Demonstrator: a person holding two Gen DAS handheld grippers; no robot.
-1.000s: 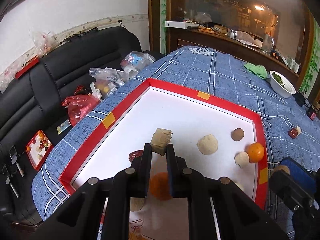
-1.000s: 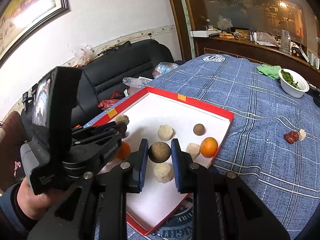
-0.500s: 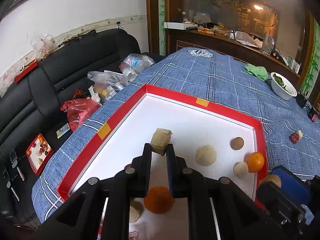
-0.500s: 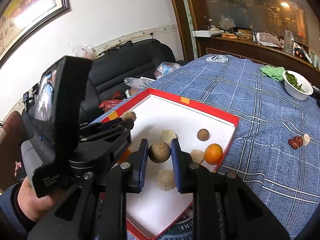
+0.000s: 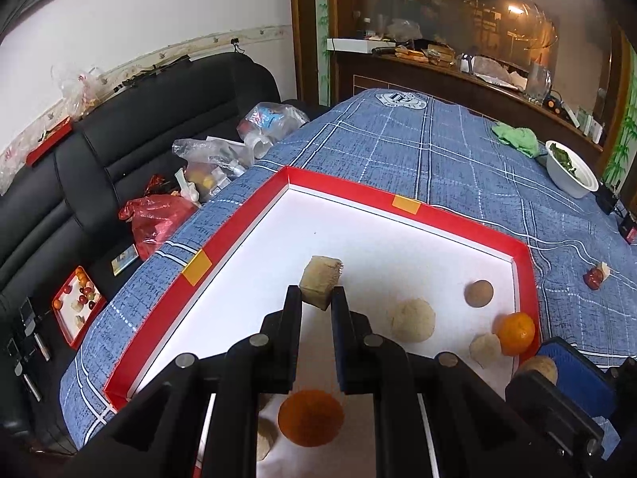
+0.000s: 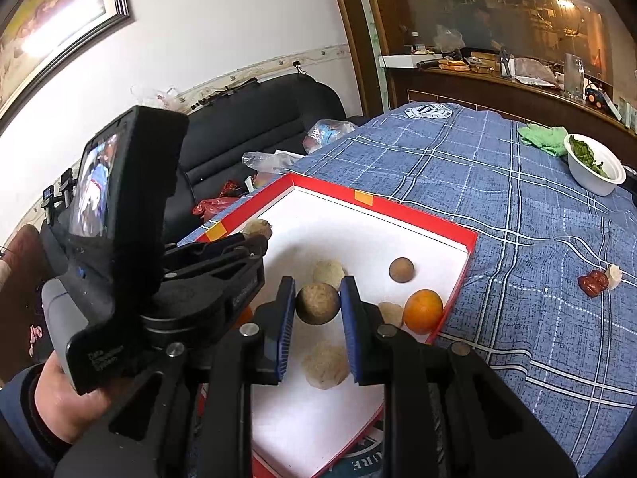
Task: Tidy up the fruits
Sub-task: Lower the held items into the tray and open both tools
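Left gripper (image 5: 316, 298) clamps a tan, rough-cut fruit chunk (image 5: 321, 282) | right gripper (image 6: 317, 298) pinches a round brown fruit (image 6: 317, 303) | both above red-rimmed white tray (image 5: 438, 215)

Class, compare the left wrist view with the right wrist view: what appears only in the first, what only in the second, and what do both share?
Only the left wrist view shows the left tool from behind, gripping a tan cube-shaped piece, plus a small red tray of fruit down by the sofa.

Only the right wrist view shows the right tool gripping a round brown fruit, the framed picture and the person's hand.

Both show the red-rimmed box, the orange, the white bowl and the blue plaid cloth.
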